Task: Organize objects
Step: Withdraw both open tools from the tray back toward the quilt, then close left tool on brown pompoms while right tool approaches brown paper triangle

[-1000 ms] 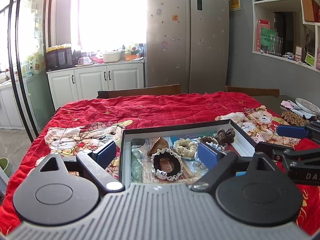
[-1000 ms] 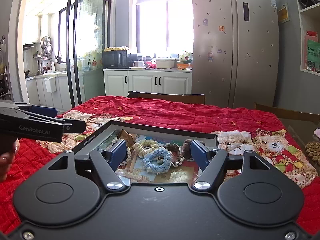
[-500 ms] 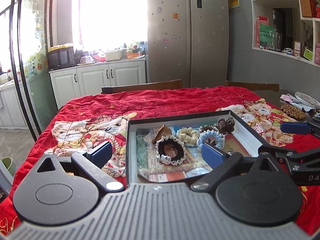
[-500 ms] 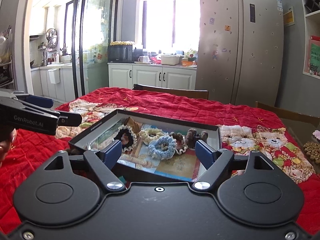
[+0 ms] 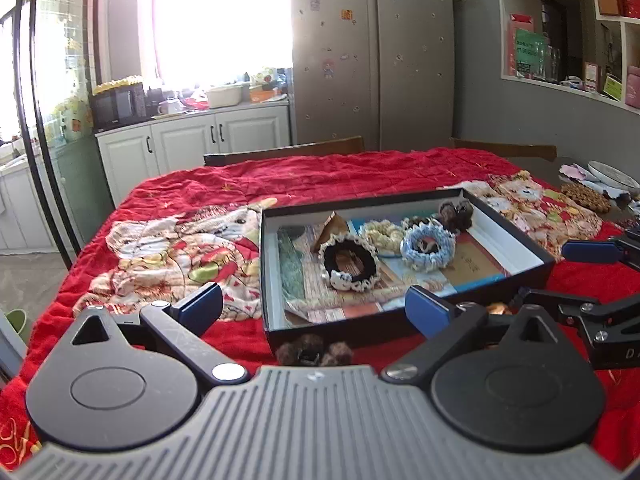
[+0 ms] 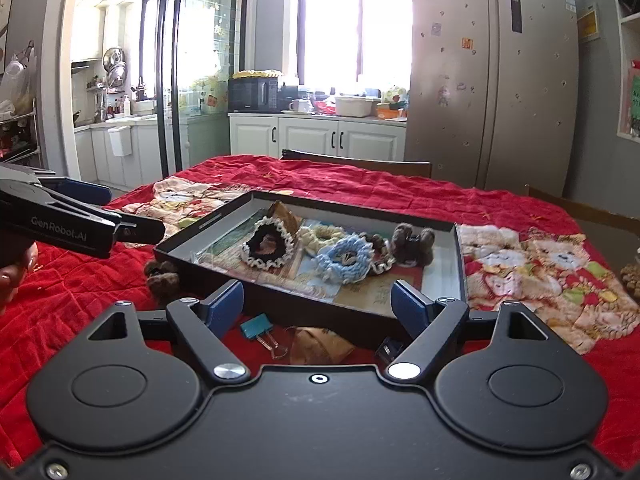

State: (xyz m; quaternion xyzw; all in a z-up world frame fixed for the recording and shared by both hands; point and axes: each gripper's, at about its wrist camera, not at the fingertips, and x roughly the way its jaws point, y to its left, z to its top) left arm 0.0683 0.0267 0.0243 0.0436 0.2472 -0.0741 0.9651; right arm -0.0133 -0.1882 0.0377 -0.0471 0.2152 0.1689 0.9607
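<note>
An open black box lies on the red quilt and holds a black lace-edged scrunchie, a blue scrunchie, a cream one and a brown furry clip. Another brown furry clip lies outside, against the box's near left corner. My left gripper hovers open just above it. My right gripper is open and empty over a teal binder clip, a brown triangular clip and a small black clip.
The quilt with cartoon bears covers the whole table. Wooden chair backs stand at the far edge. A plate and brown beads sit at the far right. Behind are white cabinets and a tall fridge.
Both grippers have drawn back from over the box and sunk lower. Their jaws have spread wider. The loose clips in front of the box have come into view.
</note>
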